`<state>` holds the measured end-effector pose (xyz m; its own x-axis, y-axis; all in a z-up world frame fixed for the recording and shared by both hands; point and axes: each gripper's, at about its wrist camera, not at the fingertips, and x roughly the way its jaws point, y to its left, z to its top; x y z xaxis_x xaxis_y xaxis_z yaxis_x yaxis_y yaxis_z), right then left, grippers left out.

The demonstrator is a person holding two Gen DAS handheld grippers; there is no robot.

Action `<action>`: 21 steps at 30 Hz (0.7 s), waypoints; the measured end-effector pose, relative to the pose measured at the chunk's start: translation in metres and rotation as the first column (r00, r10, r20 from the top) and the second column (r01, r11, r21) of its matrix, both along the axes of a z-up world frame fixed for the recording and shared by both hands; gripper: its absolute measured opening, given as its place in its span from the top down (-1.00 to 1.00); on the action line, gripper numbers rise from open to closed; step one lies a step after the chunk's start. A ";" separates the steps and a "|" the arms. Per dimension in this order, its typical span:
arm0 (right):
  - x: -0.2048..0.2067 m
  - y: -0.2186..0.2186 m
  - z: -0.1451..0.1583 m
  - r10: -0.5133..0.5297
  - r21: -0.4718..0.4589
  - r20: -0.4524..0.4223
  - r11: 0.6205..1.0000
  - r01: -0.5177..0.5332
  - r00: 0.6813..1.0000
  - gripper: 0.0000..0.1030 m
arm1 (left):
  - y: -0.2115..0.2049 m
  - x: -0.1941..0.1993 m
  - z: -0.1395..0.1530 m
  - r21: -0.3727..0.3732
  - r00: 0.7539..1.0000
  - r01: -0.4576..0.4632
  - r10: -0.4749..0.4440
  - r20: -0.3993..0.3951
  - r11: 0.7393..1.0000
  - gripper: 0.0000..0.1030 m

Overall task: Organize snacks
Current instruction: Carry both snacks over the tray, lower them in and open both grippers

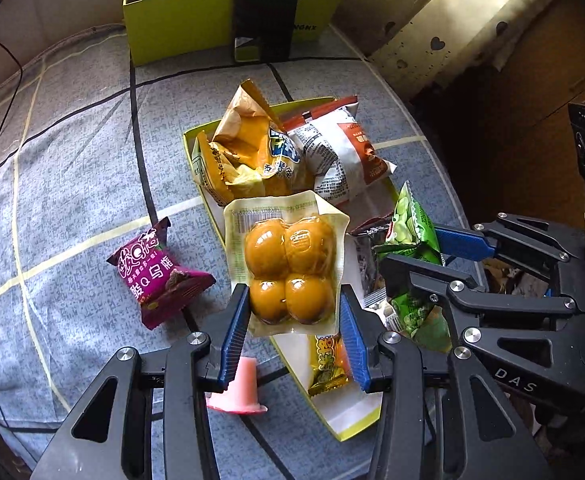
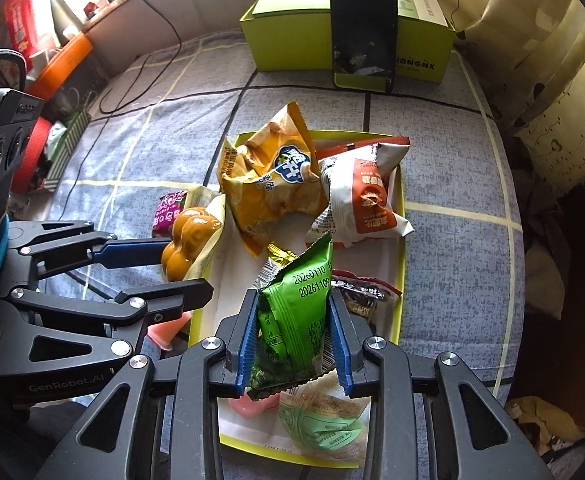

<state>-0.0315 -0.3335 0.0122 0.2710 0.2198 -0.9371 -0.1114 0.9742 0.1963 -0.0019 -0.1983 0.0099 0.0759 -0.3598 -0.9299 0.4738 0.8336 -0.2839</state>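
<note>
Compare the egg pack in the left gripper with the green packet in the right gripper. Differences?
The egg pack is clear vacuum plastic showing four brown eggs; the green packet is opaque and printed, with date codes. The egg pack bulges with round lumps; the green packet is flatter and creased. The left gripper stands wider on the egg pack than the right gripper on the green packet. Both are clamped between blue pads over the yellow tray.

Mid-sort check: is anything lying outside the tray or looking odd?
Yes. The purple snack packet and pink jelly cup lie on the bedsheet, outside the yellow-green tray. Nothing looks spilled or torn.
</note>
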 end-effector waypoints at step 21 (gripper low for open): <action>0.005 -0.027 0.005 -0.082 0.058 0.007 0.995 0.081 0.997 0.22 | -0.016 0.006 -0.013 -0.065 0.996 0.000 -0.006 -0.093 0.998 0.09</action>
<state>-0.0266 -0.3606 0.0175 0.2986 0.2503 -0.9210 -0.0340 0.9672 0.2518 0.0040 -0.2138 -0.0030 -0.0113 -0.4199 -0.9075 0.4452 0.8105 -0.3806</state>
